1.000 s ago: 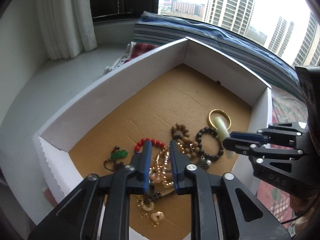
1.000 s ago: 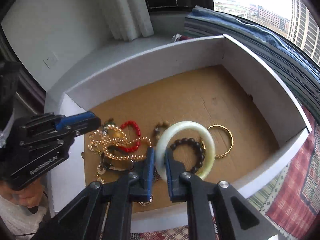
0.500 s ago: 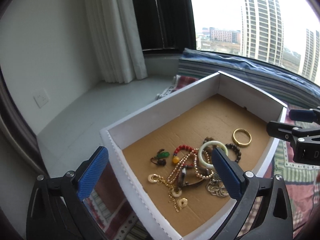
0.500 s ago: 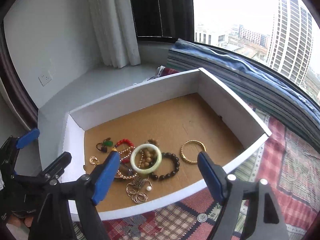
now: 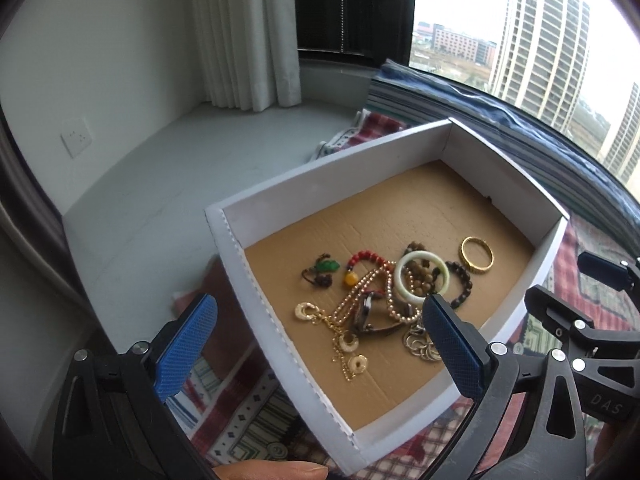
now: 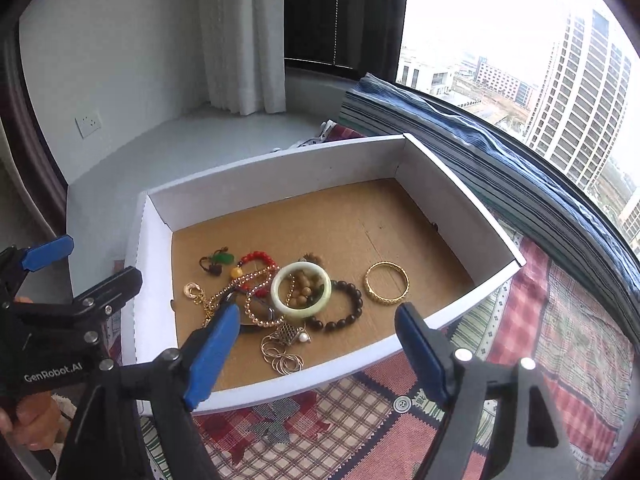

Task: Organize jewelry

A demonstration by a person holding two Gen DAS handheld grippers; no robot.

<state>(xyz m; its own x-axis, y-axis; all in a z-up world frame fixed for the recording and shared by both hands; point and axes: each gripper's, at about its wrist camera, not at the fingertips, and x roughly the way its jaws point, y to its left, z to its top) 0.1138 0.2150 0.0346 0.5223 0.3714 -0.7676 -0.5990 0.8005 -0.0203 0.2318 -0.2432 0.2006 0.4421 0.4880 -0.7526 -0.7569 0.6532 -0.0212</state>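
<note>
My left tool (image 5: 318, 344) is spread wide and grips nothing, its blue pads (image 5: 184, 346) held above the near left corner of the white box (image 5: 320, 178); my right tool (image 6: 318, 354) is likewise released and empty, its blue pads (image 6: 212, 354) hanging over the box's near wall; each tool shows at the edge of the other's view, the two apart from each other.

All the jewelry lies inside the box on its brown cardboard floor, gathered toward the near half; the pale jade bangle (image 6: 301, 289) lies flat near the middle of that cluster, on top of the brown wooden beads (image 6: 306, 290) that show through its ring; the dark bead bracelet (image 6: 344, 306) touches the bangle on the right; the gold bangle (image 6: 387, 283) lies just beside that, further right and apart from the tangle.

Left of the jade bangle the gold bead chain (image 6: 256, 292) loops across the red bead bracelet (image 6: 258, 258), which carries one amber bead; the green pendant (image 6: 218, 260) on its dark cord lies nearest the box's left wall; the small gold chain with disc charms (image 5: 346, 344) trails toward the near left; the silver rings (image 6: 282, 358) lie closest to the near wall, below the jade bangle.

The box rests on a patterned red and green cloth (image 6: 560, 340); beyond its far wall is a grey window ledge (image 6: 180, 148) with a white curtain (image 6: 240, 36).
</note>
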